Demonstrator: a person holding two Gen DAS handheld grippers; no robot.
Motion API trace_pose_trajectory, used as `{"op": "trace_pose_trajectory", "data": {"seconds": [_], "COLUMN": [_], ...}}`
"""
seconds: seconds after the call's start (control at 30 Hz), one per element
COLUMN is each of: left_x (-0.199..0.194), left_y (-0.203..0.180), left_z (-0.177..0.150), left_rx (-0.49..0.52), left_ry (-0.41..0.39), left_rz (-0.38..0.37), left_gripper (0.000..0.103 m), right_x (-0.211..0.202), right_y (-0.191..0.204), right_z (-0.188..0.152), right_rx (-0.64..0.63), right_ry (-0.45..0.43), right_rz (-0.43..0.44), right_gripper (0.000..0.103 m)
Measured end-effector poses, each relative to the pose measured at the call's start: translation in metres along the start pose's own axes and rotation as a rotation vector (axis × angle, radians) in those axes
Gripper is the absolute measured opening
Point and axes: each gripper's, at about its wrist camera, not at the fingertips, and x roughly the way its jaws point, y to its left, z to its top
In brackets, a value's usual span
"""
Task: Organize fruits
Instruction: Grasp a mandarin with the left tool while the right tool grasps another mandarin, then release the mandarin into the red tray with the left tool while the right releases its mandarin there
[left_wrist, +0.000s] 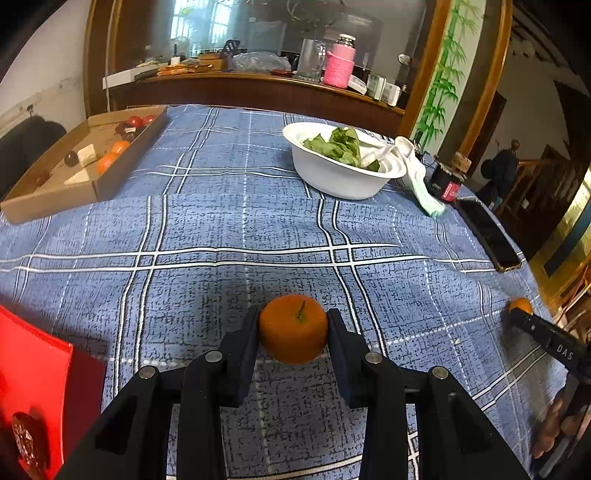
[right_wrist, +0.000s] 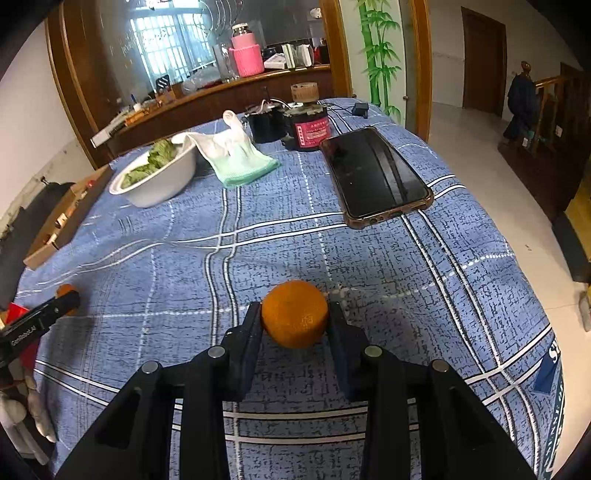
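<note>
Each claw was closed on one orange: the left claw gripped the stem-up orange and the right claw gripped the second orange, both on the blue plaid tabletop well short of the cardboard box. The box already contained several fruits, so these two apparently remained to be placed. Beyond it, a white bowl, a phone and a wooden sideboard were present.
</note>
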Motion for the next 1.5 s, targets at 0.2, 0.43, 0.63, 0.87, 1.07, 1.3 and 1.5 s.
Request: {"op": "trace_pose_trajectory", "data": {"seconds": [0.2,0.43,0.63,0.87,1.07,1.3,1.5], "left_x": [-0.033,-0.089,-0.142,-0.186,-0.212,-0.222,-0.22], "left_y": [-0.011,-0.008,0.023,0.092,0.149,0.18,0.2], "left_z": [-0.002,-0.018,-0.037,-0.066,-0.09,-0.11,-0.123], "left_rx": [0.012,-0.024,-0.081,-0.199,-0.311,-0.355,-0.383], "left_ry": [-0.053,-0.123,-0.17,-0.207,-0.222,-0.225,-0.206], "left_rz": [-0.023,-0.051,-0.026,0.068,0.162,0.228,0.27], "left_gripper": [0.037,0.037,0.037,0.037,0.037,0.037,0.038], "right_x": [-0.005,-0.008,-0.018,-0.051,-0.079,-0.093,-0.09], "right_y": [0.0,0.0,0.007,0.037,0.096,0.184,0.259], "right_z": [0.0,0.0,-0.001,-0.008,-0.019,-0.041,-0.065], "right_rx": [0.014,0.015,-0.009,-0.006,-0.075,-0.199,-0.332], "right_ry": [-0.024,-0.039,-0.058,-0.064,-0.052,0.001,0.067], "right_rz": [0.038,0.047,0.028,0.141,0.26,0.395,0.465], "right_gripper": [0.033,0.033,0.033,0.033,0.033,0.034,0.034]}}
